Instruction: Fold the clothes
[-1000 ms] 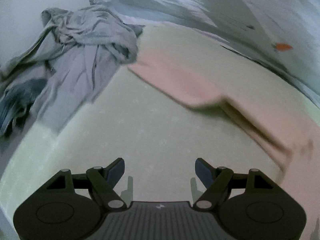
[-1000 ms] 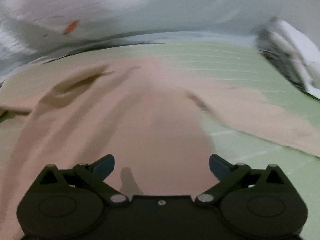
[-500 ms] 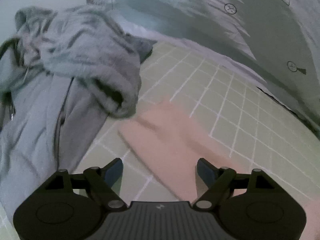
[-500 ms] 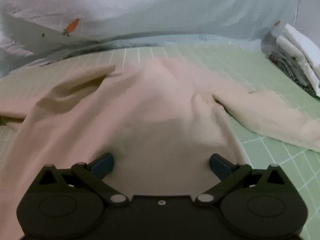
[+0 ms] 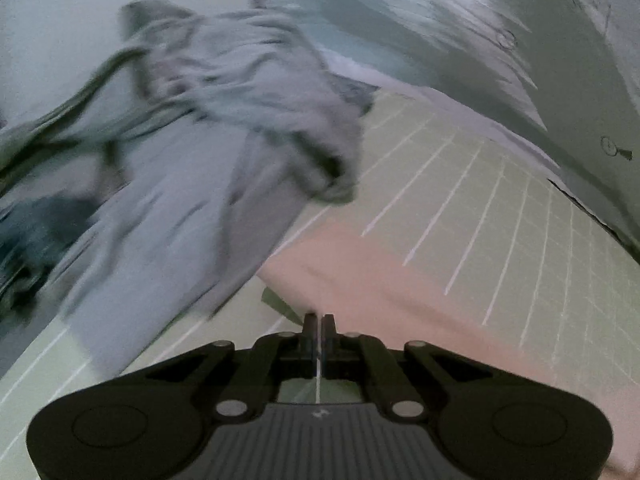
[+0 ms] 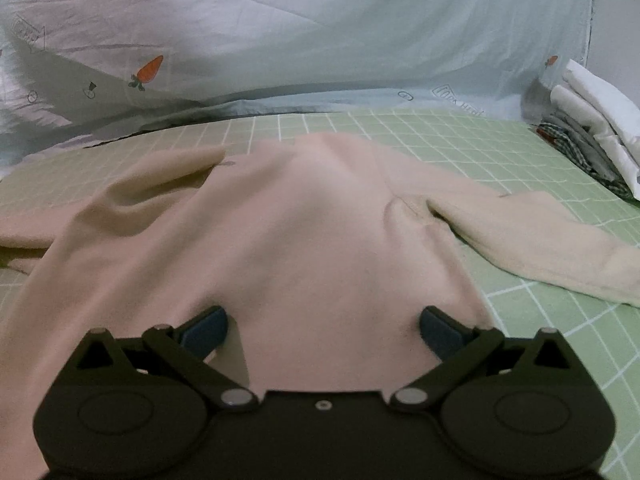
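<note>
Downward left tongs (image 5: 319, 326) closed, seemingly on pink top (image 5: 384, 280)

Work surface is a light green mat (image 6: 460, 148) with a white grid, filling the lower half of both views. Behind it, across the top of the frame, hangs a wrinkled pale blue sheet (image 6: 320, 28) printed with a carrot (image 6: 149, 70) and small doodles. Plain pale wall (image 5: 72, 40) upper left in the left view. Lighting dim, soft.

A pink sweater (image 6: 320, 248) lies spread on the green grid mat (image 6: 500, 148), one sleeve reaching toward the mat's right edge. The right gripper (image 6: 322, 326) hovers over it, jaws wide apart. Folded clothes (image 6: 592, 128) are stacked at the far right corner.
</note>
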The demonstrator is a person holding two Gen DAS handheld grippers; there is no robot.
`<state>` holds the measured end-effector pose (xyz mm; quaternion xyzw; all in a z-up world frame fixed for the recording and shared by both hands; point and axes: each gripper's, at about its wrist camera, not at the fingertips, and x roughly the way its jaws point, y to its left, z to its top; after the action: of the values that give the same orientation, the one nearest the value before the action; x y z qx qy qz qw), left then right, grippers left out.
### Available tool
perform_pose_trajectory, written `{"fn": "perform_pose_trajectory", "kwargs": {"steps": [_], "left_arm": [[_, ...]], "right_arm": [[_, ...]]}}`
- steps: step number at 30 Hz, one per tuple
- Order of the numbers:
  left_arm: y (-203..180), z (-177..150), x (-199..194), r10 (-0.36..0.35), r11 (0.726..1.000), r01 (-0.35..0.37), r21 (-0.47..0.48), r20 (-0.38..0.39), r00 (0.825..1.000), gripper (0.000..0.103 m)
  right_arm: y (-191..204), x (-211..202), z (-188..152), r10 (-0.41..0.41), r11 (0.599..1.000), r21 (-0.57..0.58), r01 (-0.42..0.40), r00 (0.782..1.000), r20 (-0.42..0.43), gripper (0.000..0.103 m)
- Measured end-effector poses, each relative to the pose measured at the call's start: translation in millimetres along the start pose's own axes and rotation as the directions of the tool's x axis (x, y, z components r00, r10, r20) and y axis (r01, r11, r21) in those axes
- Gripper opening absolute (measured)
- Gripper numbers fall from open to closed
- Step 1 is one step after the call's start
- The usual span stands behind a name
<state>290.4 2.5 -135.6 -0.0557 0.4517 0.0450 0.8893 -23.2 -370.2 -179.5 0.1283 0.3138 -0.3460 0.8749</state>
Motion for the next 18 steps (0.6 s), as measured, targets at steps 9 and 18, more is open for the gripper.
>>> {"fn": "perform_pose_trajectory", "kwargs": {"steps": [9, 18], "left_arm": [[68, -39, -113, -0.01, 0.986, 0.009, -0.167, -0.004, 1.0, 0.002], [91, -34, -106, -0.017, 0.945, 0.002, -0.328, -0.042, 0.999, 0.002]], "right_arm": [[0, -1, -1, 0.006, 1.0, 0.008, -0.006, 1.0, 0.004, 0.103], [1, -1, -1, 0.007, 1.0, 0.009, -0.007, 1.0, 0.005, 0.103]]}}
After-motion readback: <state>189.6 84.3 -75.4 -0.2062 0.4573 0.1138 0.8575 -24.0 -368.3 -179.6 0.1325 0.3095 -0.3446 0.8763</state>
